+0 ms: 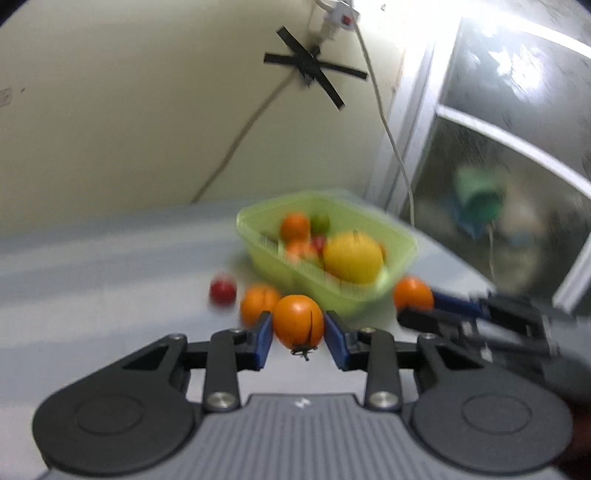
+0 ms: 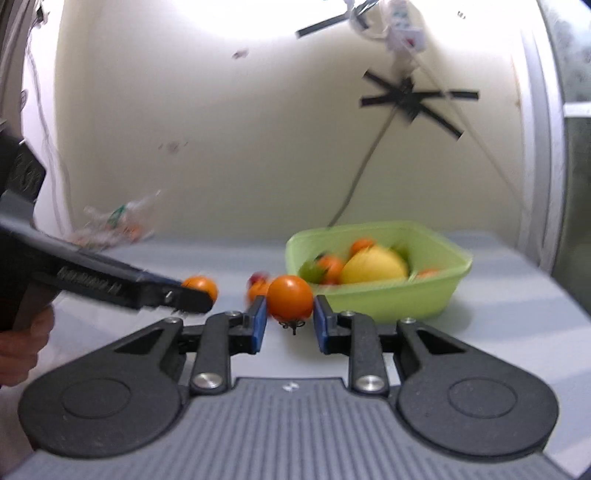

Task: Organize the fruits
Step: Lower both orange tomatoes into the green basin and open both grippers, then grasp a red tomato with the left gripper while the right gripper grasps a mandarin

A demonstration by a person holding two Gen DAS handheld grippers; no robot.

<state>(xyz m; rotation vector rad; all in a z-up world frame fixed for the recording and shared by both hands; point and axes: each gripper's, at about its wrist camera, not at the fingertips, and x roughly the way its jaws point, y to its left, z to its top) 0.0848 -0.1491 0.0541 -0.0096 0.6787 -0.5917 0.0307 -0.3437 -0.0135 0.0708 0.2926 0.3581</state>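
My left gripper (image 1: 296, 314) is shut on an orange tomato (image 1: 297, 325), stem end down, just in front of the green basket (image 1: 354, 301). The basket holds a big yellow fruit (image 1: 352, 260), oranges and a green fruit. A loose orange (image 1: 256, 302) and a small red fruit (image 1: 222, 290) lie on the table to its left. My right gripper (image 2: 289, 300) is shut on another orange tomato (image 2: 290, 295) close to the basket (image 2: 388, 302). Each view shows the other gripper from the side with its tomato: the right gripper (image 1: 413, 308), the left gripper (image 2: 199, 295).
The grey table (image 2: 517, 295) runs back to a cream wall with taped cables (image 2: 410, 96) and a power strip (image 1: 338, 14). A window (image 1: 498, 166) stands on the right. A crumpled plastic bag (image 2: 114, 221) lies at the back left. A hand (image 2: 22, 350) holds the left gripper.
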